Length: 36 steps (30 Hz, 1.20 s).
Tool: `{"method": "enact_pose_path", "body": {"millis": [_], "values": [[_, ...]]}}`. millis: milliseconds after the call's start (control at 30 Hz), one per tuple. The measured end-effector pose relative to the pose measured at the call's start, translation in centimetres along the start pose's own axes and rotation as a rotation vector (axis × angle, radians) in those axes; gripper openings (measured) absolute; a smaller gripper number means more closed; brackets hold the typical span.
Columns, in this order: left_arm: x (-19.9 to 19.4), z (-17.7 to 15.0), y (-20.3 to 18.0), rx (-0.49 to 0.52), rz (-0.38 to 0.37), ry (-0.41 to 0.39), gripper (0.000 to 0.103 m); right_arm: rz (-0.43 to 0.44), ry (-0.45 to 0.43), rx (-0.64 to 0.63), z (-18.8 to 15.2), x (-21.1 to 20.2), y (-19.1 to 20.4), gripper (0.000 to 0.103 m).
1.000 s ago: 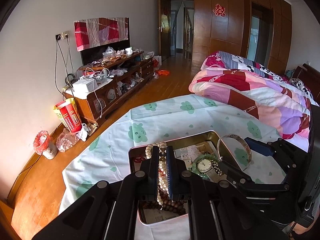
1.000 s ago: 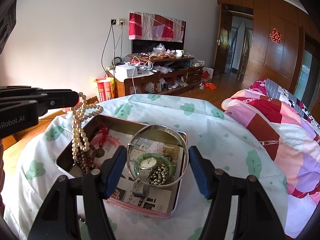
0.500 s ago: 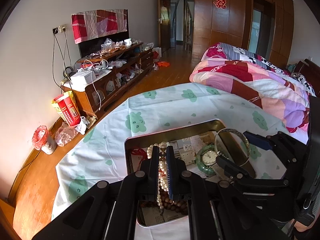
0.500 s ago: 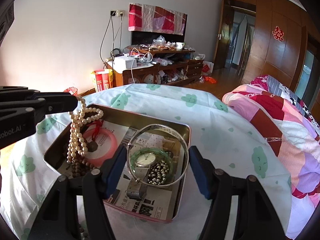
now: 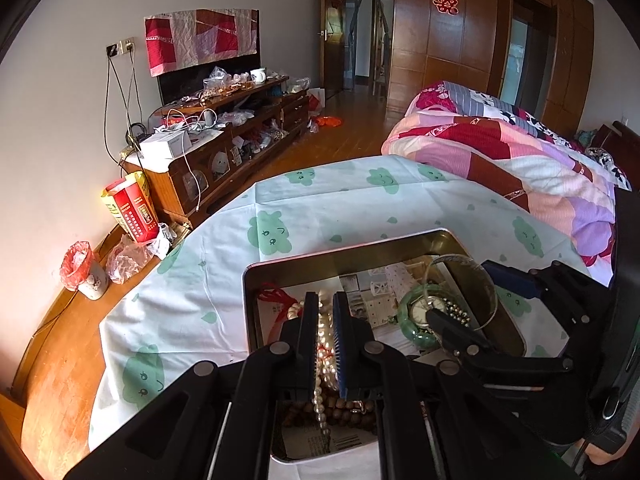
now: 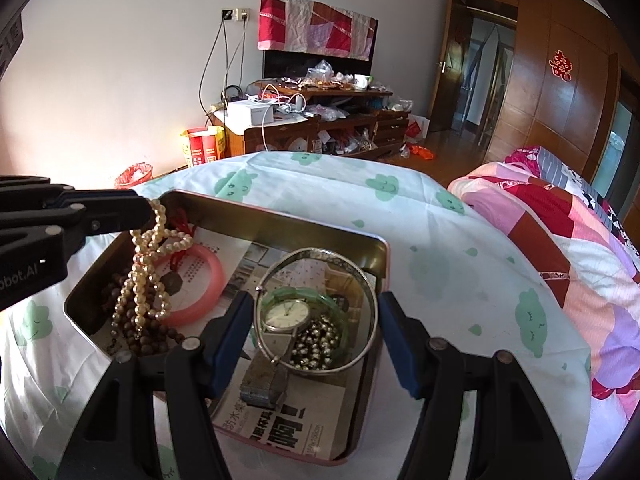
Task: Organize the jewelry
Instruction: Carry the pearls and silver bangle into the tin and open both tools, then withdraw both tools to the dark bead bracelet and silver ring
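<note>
Left gripper [image 5: 326,344]: jaws clamped on the pearl necklace [image 6: 150,268], dangling over the tin [image 6: 280,226]
Right gripper [image 6: 316,340]: jaws wide apart around a silver bangle [image 6: 374,300], near right

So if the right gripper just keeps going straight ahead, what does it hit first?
Most likely the silver bangle, framed between the right gripper's open jaws; just past it lie the watch and green bangle in the tin. Depth is uncertain.

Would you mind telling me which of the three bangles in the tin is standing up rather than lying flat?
The thin silver bangle, propped up between the open right gripper fingers. The pink bangle and green bangle lie flat on the tin floor.
</note>
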State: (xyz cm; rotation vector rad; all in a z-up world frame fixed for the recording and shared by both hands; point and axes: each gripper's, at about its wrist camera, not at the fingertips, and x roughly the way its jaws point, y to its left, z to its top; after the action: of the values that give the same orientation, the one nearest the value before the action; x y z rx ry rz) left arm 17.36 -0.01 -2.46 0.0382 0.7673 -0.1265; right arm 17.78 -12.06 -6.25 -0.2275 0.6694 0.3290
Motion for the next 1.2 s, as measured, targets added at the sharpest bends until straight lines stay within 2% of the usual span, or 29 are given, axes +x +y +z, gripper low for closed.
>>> {"method": "enact_pose_path", "body": {"millis": [33, 100, 133, 167, 200, 267, 600, 800, 1067, 1200], "values": [[-0.1, 0.0, -0.1, 0.005, 0.006, -0.004, 0.012, 0.006, -0.005, 0.0, 0.0, 0.0, 0.0, 0.066], [-0.5, -0.1, -0.2, 0.008, 0.022, -0.022, 0.03, 0.014, -0.021, -0.002, 0.0, -0.2, 0.1, 0.07], [-0.8, -0.2, -0.1, 0.002, 0.035, -0.032, 0.052, 0.012, -0.028, -0.001, 0.0, -0.3, 0.1, 0.075], [-1.2, -0.3, 0.0, -0.005, 0.048, -0.045, 0.068, 0.008, -0.036, 0.002, -0.1, -0.6, 0.1, 0.077], [-1.7, -0.5, 0.1, -0.013, 0.058, -0.066, 0.071, 0.006, -0.041, 0.007, -0.2, -0.8, 0.0, 0.077], [-2.6, -1.4, 0.4, -0.022, 0.062, -0.081, 0.072, 0.01, -0.048, 0.022, -0.5, -1.4, -0.4, 0.077], [-4.3, -6.5, 0.3, -0.052, 0.145, -0.034, 0.072, -0.019, -0.014, 0.129, -4.5, -5.1, -3.0, 0.078], [-5.3, -9.4, -0.3, -0.056, 0.133, -0.001, 0.072, -0.012, 0.016, 0.151, -6.7, -6.6, -3.1, 0.078], [-4.9, -12.5, -2.1, -0.029, 0.088, 0.069, 0.072, 0.004, 0.033, 0.092, -9.0, -7.8, -1.1, 0.078], [-4.4, -13.3, -3.1, -0.002, 0.065, 0.093, 0.072, -0.023, 0.035, 0.055, -9.4, -7.5, -0.5, 0.078]]}}
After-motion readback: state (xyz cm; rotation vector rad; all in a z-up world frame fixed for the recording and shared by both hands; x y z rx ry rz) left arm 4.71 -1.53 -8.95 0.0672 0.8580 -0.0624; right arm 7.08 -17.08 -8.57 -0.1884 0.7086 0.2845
